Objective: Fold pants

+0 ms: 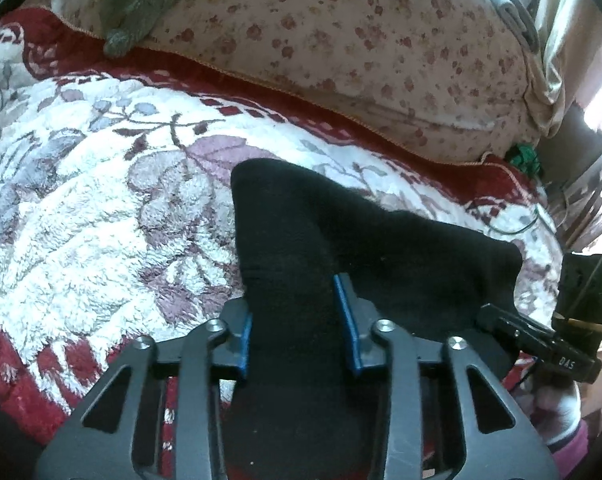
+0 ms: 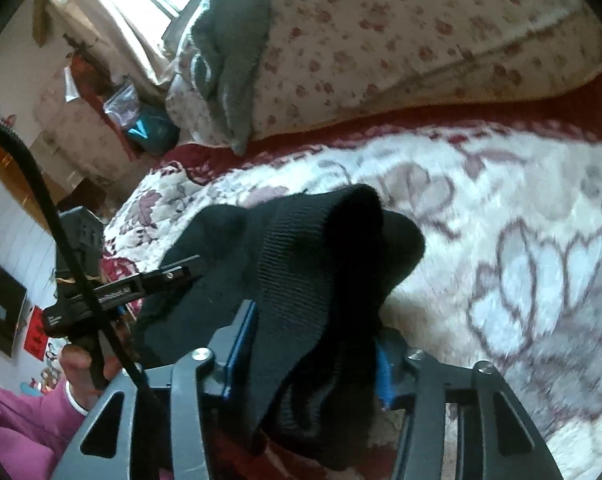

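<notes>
Black knit pants [image 1: 301, 248] – bunched, ribbed band uppermost, lifted off a fleecy floral blanket [image 1: 81, 220]

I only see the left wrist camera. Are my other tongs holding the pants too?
Observer: Yes. In the right wrist view the right tongs are shut on the black pants, and cloth fills the gap between the blue pads.
Child: Which part did they grab?
Observer: A ribbed band. It stands up in a hump above the tongs.
Child: Anything else I'm missing?
Observer: A teal object sits off the far side of the bed, below the bright window.
</notes>
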`<state>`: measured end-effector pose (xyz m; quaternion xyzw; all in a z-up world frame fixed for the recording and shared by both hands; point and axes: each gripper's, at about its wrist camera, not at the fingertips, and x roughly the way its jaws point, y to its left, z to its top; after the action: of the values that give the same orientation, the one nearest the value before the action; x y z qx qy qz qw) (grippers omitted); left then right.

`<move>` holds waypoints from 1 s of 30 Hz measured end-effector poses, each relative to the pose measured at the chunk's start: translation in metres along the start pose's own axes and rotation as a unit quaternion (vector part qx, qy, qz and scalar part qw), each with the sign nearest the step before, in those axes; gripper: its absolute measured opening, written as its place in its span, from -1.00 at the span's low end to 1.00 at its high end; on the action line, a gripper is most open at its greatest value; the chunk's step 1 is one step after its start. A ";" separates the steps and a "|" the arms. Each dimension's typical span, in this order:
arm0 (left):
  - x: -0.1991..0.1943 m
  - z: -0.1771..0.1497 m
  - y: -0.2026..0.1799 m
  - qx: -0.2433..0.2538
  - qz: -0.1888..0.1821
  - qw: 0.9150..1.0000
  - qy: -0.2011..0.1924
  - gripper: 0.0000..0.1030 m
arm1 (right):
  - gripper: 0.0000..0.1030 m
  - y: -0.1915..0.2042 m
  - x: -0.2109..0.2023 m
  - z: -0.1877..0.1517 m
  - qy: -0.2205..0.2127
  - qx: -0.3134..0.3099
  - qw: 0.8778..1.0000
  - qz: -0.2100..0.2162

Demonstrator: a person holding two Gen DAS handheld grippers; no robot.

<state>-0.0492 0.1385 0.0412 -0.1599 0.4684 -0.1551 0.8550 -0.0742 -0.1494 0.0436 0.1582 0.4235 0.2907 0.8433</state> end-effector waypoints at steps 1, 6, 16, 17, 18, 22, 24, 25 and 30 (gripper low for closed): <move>-0.002 0.002 0.001 -0.001 -0.002 1.000 0.000 -0.43 | -0.11 0.003 -0.001 0.004 -0.002 -0.006 1.000 0.001; -0.024 0.014 0.006 0.005 0.017 1.000 -0.025 -0.48 | -0.18 0.026 0.007 0.023 -0.004 -0.030 0.999 0.018; -0.082 0.051 0.062 -0.012 0.091 0.993 -0.076 -0.48 | -0.18 0.091 0.068 0.064 -0.001 -0.066 0.995 0.069; -0.086 0.053 0.068 -0.015 0.096 0.992 -0.079 -0.48 | -0.18 0.097 0.077 0.068 0.001 -0.067 0.995 0.075; -0.091 0.058 0.077 -0.018 0.105 0.991 -0.082 -0.48 | -0.18 0.103 0.086 0.071 0.003 -0.068 0.994 0.080; -0.100 0.067 0.102 -0.022 0.127 0.987 -0.092 -0.48 | -0.18 0.123 0.118 0.081 0.011 -0.070 0.993 0.094; -0.103 0.069 0.113 -0.025 0.134 0.986 -0.095 -0.48 | -0.18 0.130 0.133 0.086 0.016 -0.065 0.993 0.100; -0.104 0.071 0.121 -0.028 0.138 0.985 -0.096 -0.48 | -0.18 0.133 0.141 0.088 0.019 -0.062 0.993 0.104; -0.105 0.079 0.156 -0.055 0.148 0.983 -0.095 -0.48 | -0.17 0.147 0.173 0.095 0.033 -0.061 0.991 0.111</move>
<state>-0.0178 0.3330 0.0952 -0.1493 0.4116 0.0147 0.8989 0.0322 0.0714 0.0677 0.1429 0.4129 0.4125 0.7994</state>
